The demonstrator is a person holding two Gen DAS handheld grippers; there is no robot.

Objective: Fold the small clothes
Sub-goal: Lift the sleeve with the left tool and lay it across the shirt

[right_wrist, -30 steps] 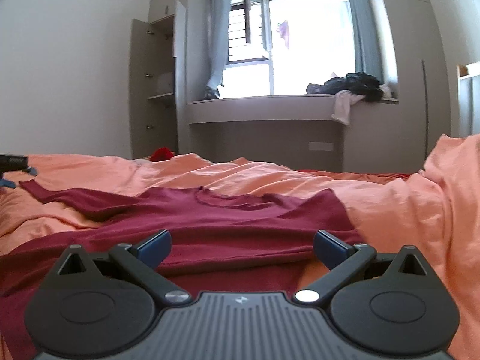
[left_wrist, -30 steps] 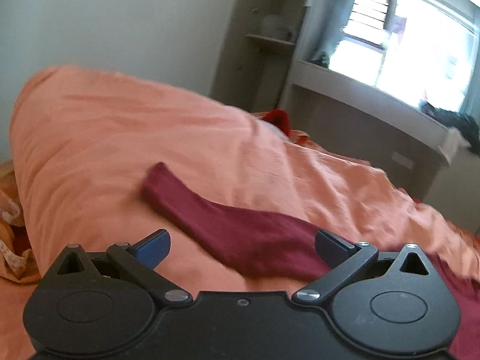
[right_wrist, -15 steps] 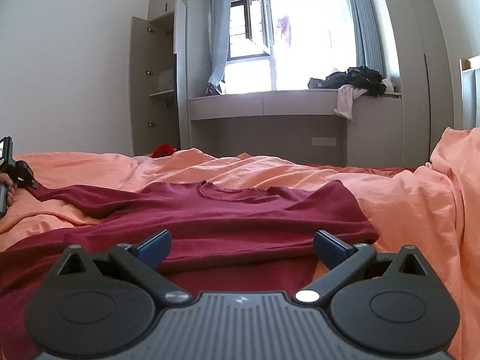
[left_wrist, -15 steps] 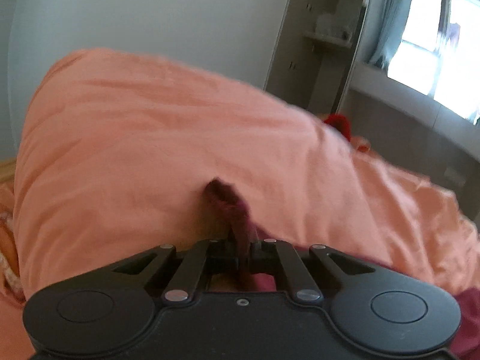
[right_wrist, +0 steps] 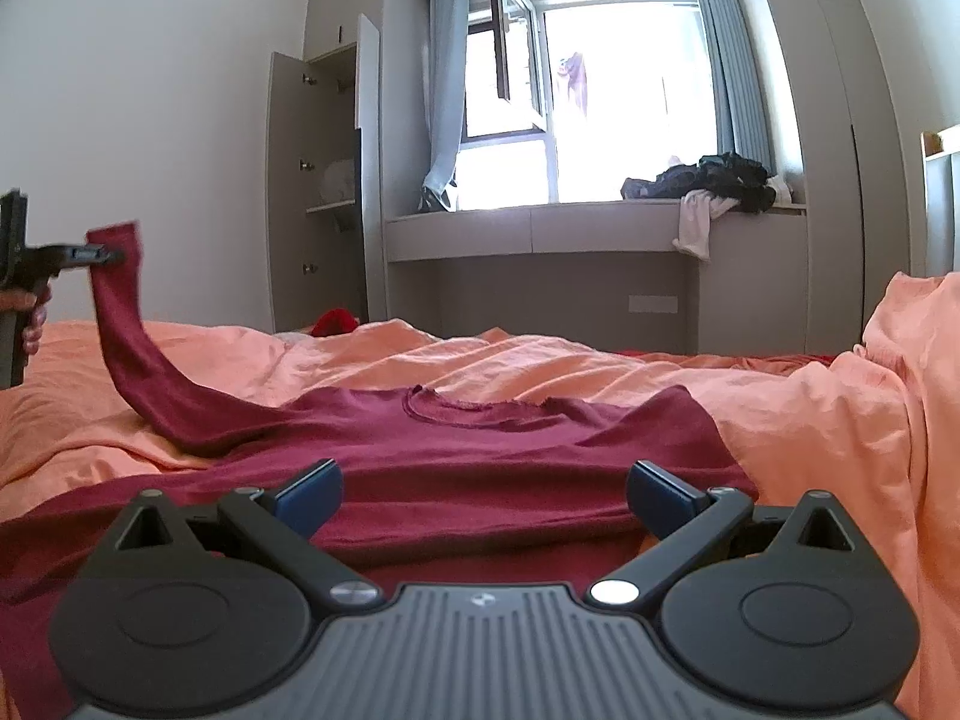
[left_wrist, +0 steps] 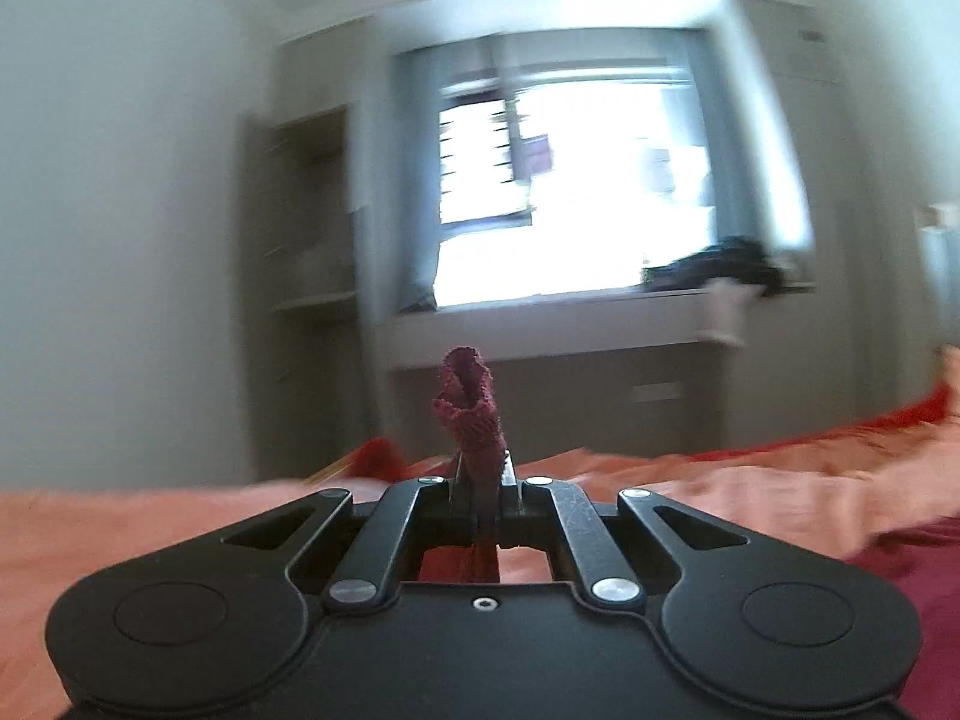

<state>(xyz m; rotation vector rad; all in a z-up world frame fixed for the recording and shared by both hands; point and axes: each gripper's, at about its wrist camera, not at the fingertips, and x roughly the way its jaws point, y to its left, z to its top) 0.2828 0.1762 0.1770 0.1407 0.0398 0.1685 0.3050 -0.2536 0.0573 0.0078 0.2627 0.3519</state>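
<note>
Maroon shirt (right_wrist: pixel 480 450) is being kept spread flat on the orange bedding (right_wrist: pixel 810 420), neckline away from the right wrist camera, its near hem lying under the right gripper (right_wrist: pixel 483 489). That gripper is being held just above the cloth with its blue pads (right_wrist: pixel 312 489) wide apart and nothing between them; the shirt's right edge is seen running just beside the right pad, with bare bedding beyond it out to a raised orange fold at the far right. On the left side, one sleeve (right_wrist: pixel 120 312) is being lifted off the bed in a curve, its cuff being pinched by the left gripper (left_wrist: pixel 480 495), whose jaws are being kept fully closed on the fabric. In the left wrist view the cuff end (left_wrist: pixel 468 390) is being shown standing upright above the closed fingers, and the background is being blurred. A hand (right_wrist: pixel 33 318) is being glimpsed on that gripper's handle at the left edge of the right view. Bare bedding is being left between the lifted sleeve and the shirt body. Farther off, a red item (right_wrist: pixel 336 321) is being seen at the bed's far edge, then an open cabinet (right_wrist: pixel 324 180), and a window ledge (right_wrist: pixel 600 222) being occupied by dark clothes (right_wrist: pixel 708 180).
</note>
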